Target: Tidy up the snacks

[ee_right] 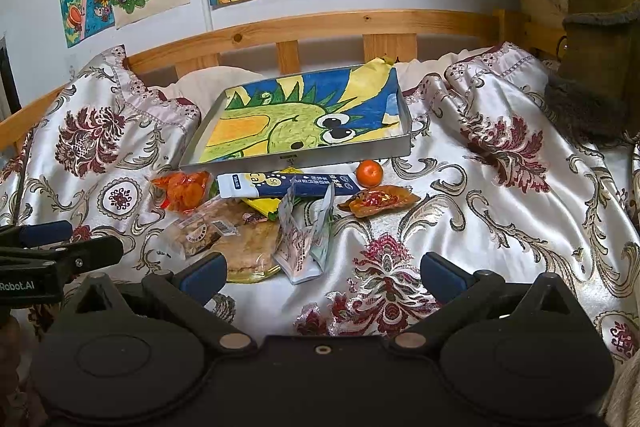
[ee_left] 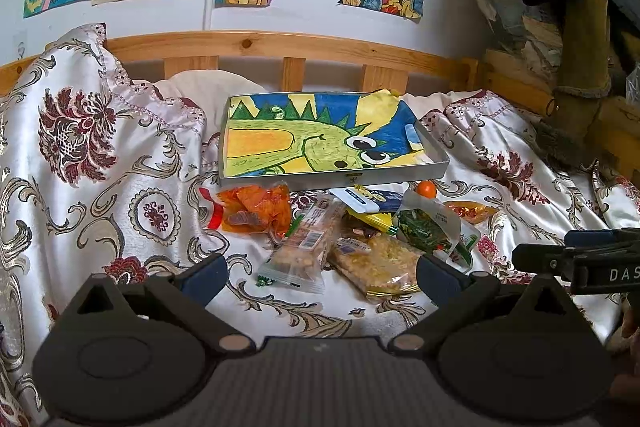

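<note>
A big bed with a shiny flowered blanket (ee_right: 500, 211) fills both views, and a wooden rail (ee_right: 320, 23) runs along the back under bright drawings on the wall. On the blanket sits a flat grey tray (ee_right: 400, 147) lined with a dragon picture, and nothing is in it yet. The snacks (ee_left: 340, 227) lie in a messy pile just in front of the tray, so the sorting looks like it is only starting. The left gripper (ee_left: 320, 273) is wide open and holds nothing, right above two clear cookie packs (ee_left: 352, 251). The right gripper (ee_right: 324, 273) is wide open and empty too, near a silver pouch (ee_right: 306, 243). Next, one gripper likely needs to close on a top pack and lift it to the tray. The packs overlap, so one may drag another. A small orange (ee_right: 369, 173) beside the tray could roll.
</note>
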Available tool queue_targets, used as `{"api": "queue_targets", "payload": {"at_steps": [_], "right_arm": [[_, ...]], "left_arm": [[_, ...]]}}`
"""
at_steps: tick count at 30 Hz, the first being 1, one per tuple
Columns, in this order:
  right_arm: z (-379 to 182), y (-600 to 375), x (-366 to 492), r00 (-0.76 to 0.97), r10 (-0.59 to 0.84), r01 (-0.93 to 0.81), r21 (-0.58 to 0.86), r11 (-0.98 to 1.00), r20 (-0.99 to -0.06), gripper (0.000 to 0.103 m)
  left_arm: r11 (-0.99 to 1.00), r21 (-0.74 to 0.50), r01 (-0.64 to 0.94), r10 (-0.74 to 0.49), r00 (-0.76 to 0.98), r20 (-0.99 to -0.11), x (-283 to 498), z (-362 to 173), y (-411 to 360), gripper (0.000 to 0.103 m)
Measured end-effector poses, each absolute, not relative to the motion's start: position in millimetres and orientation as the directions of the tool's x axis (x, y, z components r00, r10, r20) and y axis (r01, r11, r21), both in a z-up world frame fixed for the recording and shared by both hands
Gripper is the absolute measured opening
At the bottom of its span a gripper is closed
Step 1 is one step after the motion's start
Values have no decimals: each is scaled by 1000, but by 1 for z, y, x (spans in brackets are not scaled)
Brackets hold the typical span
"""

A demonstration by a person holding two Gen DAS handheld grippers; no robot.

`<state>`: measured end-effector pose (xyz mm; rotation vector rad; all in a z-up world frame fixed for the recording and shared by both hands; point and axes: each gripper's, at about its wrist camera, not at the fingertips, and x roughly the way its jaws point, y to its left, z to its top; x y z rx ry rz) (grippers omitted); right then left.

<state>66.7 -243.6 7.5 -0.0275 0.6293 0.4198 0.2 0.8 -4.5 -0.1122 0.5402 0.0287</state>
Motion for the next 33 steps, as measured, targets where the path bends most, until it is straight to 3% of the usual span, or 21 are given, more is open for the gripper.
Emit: {"api": "queue_targets", "payload": {"at_steps": [33], "right_arm": [[11,-239,64,728,373,-389,102,916,-575,102]], "left_arm": [[993,-103,-66,3,857,-516,0,-5,6,102]]}}
